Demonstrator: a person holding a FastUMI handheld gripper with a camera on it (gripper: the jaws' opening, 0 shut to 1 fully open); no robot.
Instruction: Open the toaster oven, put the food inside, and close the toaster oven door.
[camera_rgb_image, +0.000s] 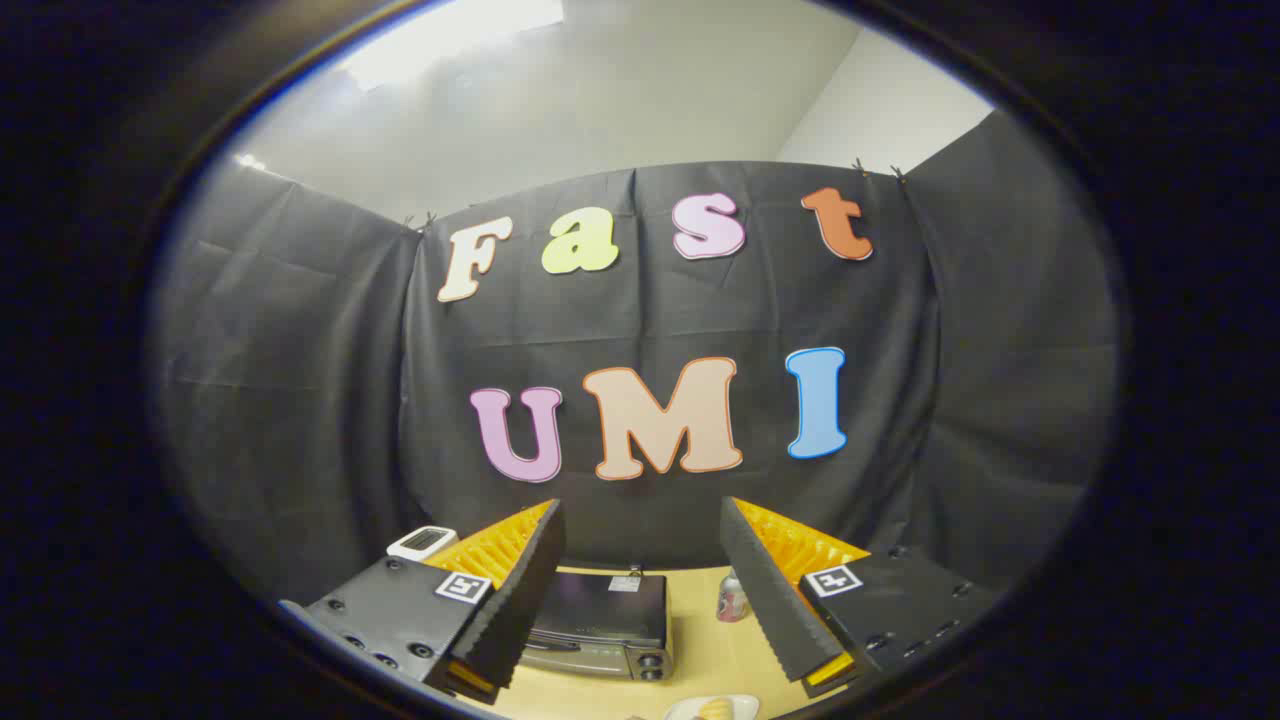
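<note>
Two fingers of my gripper (640, 590) stand wide apart with nothing between them, held high above a pale wooden table (700, 650). Looking down past them, I see the dark, boxy toaster oven with a silver front (600, 625) sitting on the table below the gap, closer to the left finger, which covers its left end. Its door looks closed, a handle bar running across the front and two round knobs at the right end. To the right of the oven, near the inner edge of the right finger, a small red and white drink can (733, 598) stands upright, apart from the oven. Nearer to me, a white plate (690, 710) carries a piece of yellowish food (716, 709); I can't tell what kind. Far off to the left, behind the left finger, a small white device with a dark panel (422, 541) rests against the black cloth wall (300, 400).
</note>
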